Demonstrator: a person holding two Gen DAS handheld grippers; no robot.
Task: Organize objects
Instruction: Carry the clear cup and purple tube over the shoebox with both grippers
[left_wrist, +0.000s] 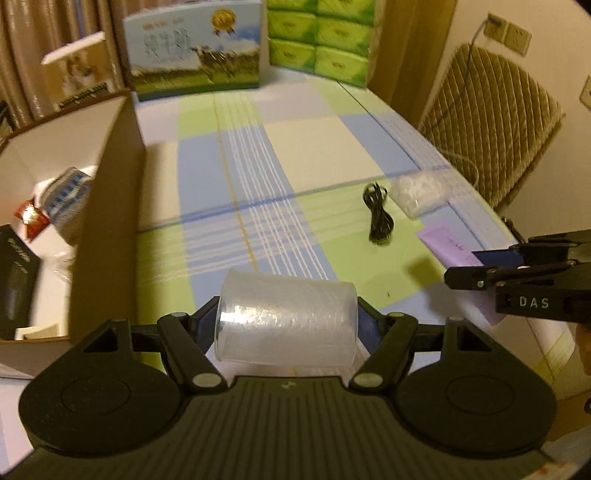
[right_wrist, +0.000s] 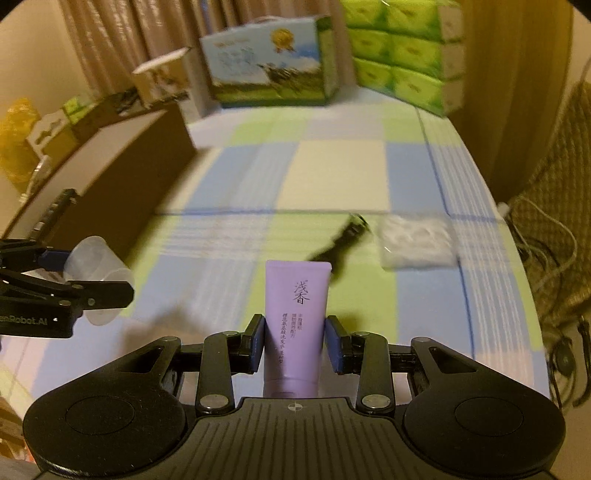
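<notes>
My left gripper (left_wrist: 288, 325) is shut on a clear plastic cup (left_wrist: 288, 321), held sideways above the checked tablecloth (left_wrist: 258, 155). It also shows in the right wrist view (right_wrist: 55, 269) with the cup (right_wrist: 98, 266). My right gripper (right_wrist: 295, 343) is shut on a purple tube (right_wrist: 296, 317) with dark lettering, held above the cloth. In the left wrist view the right gripper (left_wrist: 476, 269) shows at the right edge with the tube (left_wrist: 447, 243). An open cardboard box (left_wrist: 107, 206) stands at the left with several items inside.
A coiled black cable (left_wrist: 378, 214) and a clear bag of white items (left_wrist: 421, 194) lie on the right side of the table. A blue-green carton (left_wrist: 195, 48) and green tissue packs (left_wrist: 321, 40) stand at the far end. A padded chair (left_wrist: 491, 122) is at the right.
</notes>
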